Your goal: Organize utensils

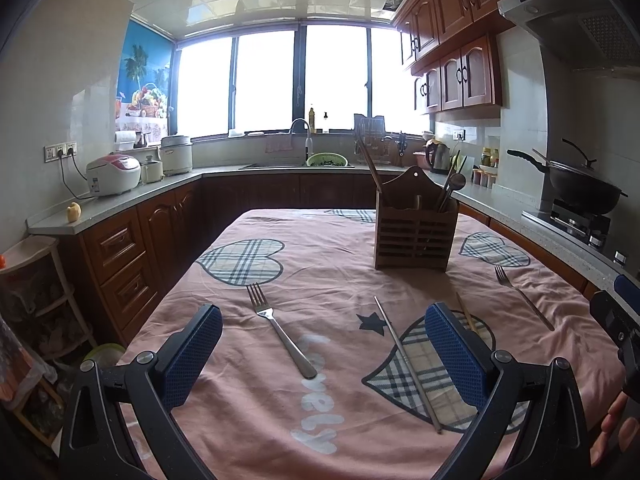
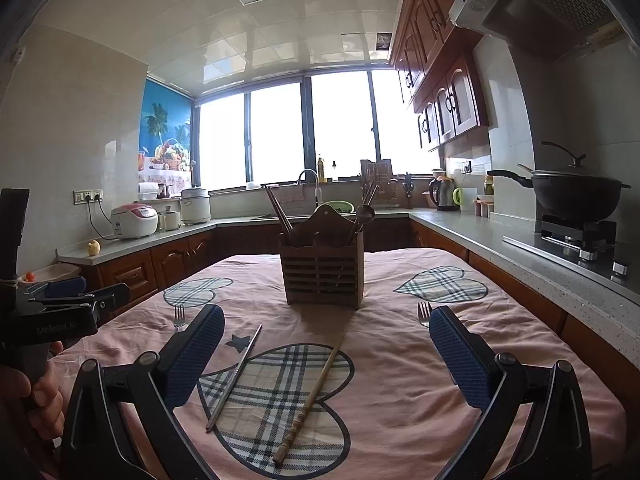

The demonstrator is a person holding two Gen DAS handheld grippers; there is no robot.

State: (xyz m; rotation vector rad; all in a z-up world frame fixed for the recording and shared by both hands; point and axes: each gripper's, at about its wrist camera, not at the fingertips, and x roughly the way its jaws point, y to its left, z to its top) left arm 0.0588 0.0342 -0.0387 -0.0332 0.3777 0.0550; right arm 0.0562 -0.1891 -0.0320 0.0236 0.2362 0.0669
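Observation:
A wooden utensil holder (image 1: 414, 232) (image 2: 323, 270) stands on the pink tablecloth, with chopsticks and a ladle sticking out of it. My left gripper (image 1: 324, 326) is open above a steel fork (image 1: 280, 330) that lies between its fingers. A metal chopstick (image 1: 406, 362) (image 2: 235, 374) lies to the right of the fork. A wooden chopstick (image 2: 310, 398) (image 1: 467, 315) lies beside it. My right gripper (image 2: 327, 326) is open over both chopsticks. A second fork (image 1: 522, 296) (image 2: 424, 314) lies at the right, partly hidden behind the right finger in the right wrist view.
The table (image 1: 248, 400) sits in a kitchen with counters on three sides. A wok (image 2: 576, 196) rests on the stove at the right, rice cookers (image 1: 114, 174) at the left, a sink (image 1: 296, 164) under the window. A hand (image 2: 28, 392) holds the left gripper.

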